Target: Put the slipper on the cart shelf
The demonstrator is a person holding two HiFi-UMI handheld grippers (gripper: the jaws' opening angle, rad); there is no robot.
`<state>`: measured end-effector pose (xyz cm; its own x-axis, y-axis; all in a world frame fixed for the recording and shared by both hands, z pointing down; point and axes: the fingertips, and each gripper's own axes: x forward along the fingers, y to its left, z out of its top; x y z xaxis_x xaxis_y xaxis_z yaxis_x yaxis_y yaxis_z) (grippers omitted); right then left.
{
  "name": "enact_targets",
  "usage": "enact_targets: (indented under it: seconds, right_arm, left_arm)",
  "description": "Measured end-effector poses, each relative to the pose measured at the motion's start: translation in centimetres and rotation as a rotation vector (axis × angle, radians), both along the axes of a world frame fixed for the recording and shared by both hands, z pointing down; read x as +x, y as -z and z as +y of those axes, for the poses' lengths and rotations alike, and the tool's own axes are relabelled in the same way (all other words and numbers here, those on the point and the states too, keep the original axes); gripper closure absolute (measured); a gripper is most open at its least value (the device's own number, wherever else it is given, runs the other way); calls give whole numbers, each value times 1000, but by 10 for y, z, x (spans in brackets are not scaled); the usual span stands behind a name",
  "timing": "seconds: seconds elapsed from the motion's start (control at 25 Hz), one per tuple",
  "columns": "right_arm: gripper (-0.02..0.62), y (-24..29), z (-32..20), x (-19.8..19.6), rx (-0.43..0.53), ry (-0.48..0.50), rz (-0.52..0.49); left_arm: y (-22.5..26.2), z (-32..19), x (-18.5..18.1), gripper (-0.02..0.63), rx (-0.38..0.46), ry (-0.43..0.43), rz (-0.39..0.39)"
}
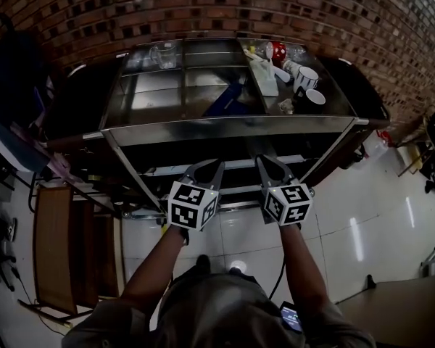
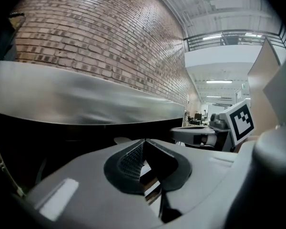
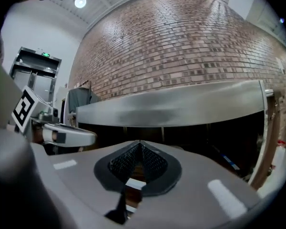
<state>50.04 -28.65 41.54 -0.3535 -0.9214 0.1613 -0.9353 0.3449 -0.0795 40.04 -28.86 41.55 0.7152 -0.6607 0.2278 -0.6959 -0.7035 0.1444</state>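
A steel cart (image 1: 232,129) stands against a brick wall, its top shelf seen from above. A dark blue, flat, slipper-like thing (image 1: 228,96) lies in the shelf's middle section; its shape is hard to make out. My left gripper (image 1: 212,167) and right gripper (image 1: 270,165) hang side by side just in front of the cart's front rail, below the top shelf. Both point at the cart. In the left gripper view the left gripper (image 2: 143,141) is shut with nothing held. In the right gripper view the right gripper (image 3: 139,143) is shut too, and nothing is between its pads.
White mugs (image 1: 308,78), a red mug (image 1: 277,49) and a clear container (image 1: 163,55) stand on the top shelf. A wooden frame (image 1: 54,245) stands on the floor at the left. White tile floor (image 1: 377,216) stretches to the right, and a brown tabletop corner (image 1: 406,310) shows at the bottom right.
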Motion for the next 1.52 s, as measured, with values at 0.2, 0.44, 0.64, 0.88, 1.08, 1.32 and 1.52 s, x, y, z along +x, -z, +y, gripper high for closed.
enact_targets:
  seconds: [0.2,0.44,0.64,0.88,1.08,1.32,1.52]
  right_arm:
    - [595,27,26,4,23,38,-19]
    - [595,45,58,9,51,107,-23]
    - [595,51,77,18,59,131,-24]
    - [595,54,93,26,65,150,-33]
    - [595,54,102,29,64,166,-44]
    - [595,52,106,28,60,181,-49]
    - [595,51,105,27,59,190,-50]
  left_arm:
    - [15,18,17,598,25,-3,19]
    - [24,44,37,598,35,16,25]
    - [28,64,50,598,44,17,17]
    - [32,79,62,598,49,20,13]
    - [34,88,65,598,51,29,10]
    - [36,92,64,598,56,40,7]
    - [36,93,63,598,56,51,7]
